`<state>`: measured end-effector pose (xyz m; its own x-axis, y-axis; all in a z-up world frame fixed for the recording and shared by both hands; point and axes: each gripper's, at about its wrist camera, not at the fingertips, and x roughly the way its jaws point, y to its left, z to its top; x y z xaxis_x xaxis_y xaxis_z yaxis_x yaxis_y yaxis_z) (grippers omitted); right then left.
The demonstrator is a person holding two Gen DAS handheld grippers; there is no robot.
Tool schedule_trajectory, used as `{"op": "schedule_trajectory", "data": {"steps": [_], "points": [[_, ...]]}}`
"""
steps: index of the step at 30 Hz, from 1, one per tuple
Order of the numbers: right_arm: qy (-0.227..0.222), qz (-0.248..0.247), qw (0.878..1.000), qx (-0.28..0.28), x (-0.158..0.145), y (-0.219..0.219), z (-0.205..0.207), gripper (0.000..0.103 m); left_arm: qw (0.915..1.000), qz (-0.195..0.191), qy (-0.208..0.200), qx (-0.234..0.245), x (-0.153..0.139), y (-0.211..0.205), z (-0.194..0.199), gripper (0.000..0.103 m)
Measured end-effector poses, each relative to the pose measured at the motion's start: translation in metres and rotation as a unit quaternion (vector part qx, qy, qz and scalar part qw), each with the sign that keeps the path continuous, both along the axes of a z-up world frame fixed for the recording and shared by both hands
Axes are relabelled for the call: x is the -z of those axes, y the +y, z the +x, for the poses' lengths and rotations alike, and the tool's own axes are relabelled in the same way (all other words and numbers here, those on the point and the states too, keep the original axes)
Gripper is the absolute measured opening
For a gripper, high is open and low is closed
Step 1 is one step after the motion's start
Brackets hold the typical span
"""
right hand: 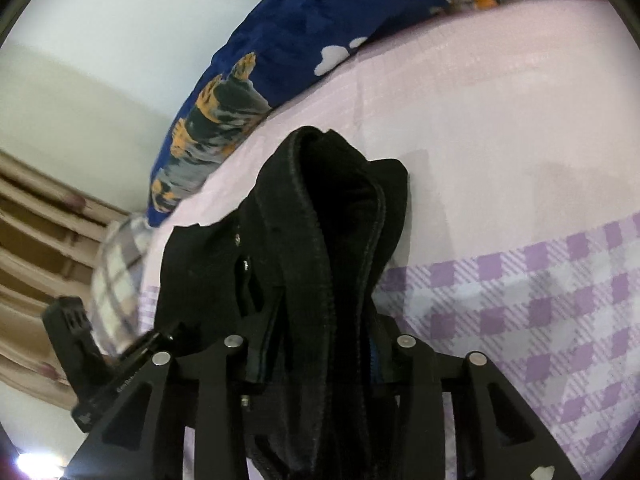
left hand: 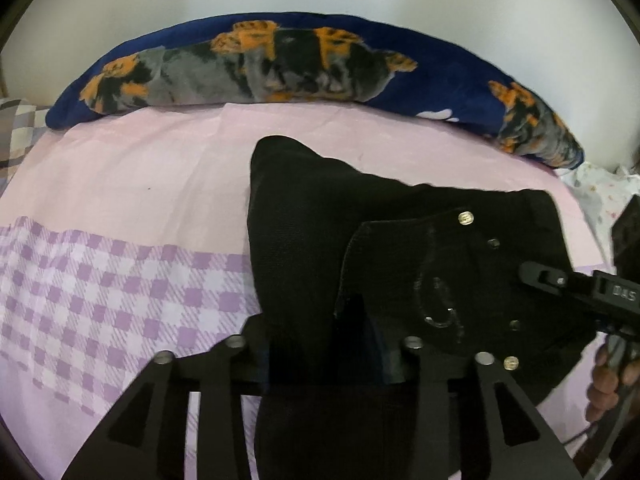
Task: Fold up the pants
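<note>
Black pants (left hand: 320, 240) lie in a folded heap on the pink bed sheet (left hand: 140, 168), the waist part with metal snaps (left hand: 466, 218) turned up. My left gripper (left hand: 328, 344) stands over the near edge. Its jaws are apart with cloth bunched loosely between them, and it is open. In the right wrist view the thick waistband fold of the pants (right hand: 320, 220) runs up between the jaws of my right gripper (right hand: 316, 344). A blue pad (right hand: 374, 360) shows bare beside the cloth. From the left wrist view the right gripper (left hand: 560, 284) sits at the pants' right edge.
A rolled navy blanket (left hand: 304, 64) with an orange and grey print lies along the far edge of the bed against the wall. A checked pillow (left hand: 20, 128) is at the left. A person's hand (left hand: 608, 380) holds the right gripper. Curtains (right hand: 40, 240) hang beyond the bed.
</note>
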<state>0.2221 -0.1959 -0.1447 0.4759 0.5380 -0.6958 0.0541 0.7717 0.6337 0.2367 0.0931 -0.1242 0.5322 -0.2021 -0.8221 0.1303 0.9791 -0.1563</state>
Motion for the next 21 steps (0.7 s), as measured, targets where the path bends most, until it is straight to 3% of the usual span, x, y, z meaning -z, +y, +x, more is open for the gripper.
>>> {"op": "schedule_trajectory", "data": {"steps": [4,12,21], "points": [[-0.005,-0.023,1.000,0.007,0.002,0.001,-0.002,0.045,1.0000,-0.004,-0.003,-0.009,0.006,0.003,-0.002,0.049],[-0.022,-0.060,0.998,0.017,-0.005,0.006,-0.015,0.048,0.9995,-0.005,0.002,-0.031,0.008,0.007,-0.025,0.057],[-0.032,-0.113,0.993,0.026,-0.017,0.013,-0.055,0.064,0.9982,0.031,-0.015,-0.049,-0.003,-0.003,-0.073,0.066]]}}
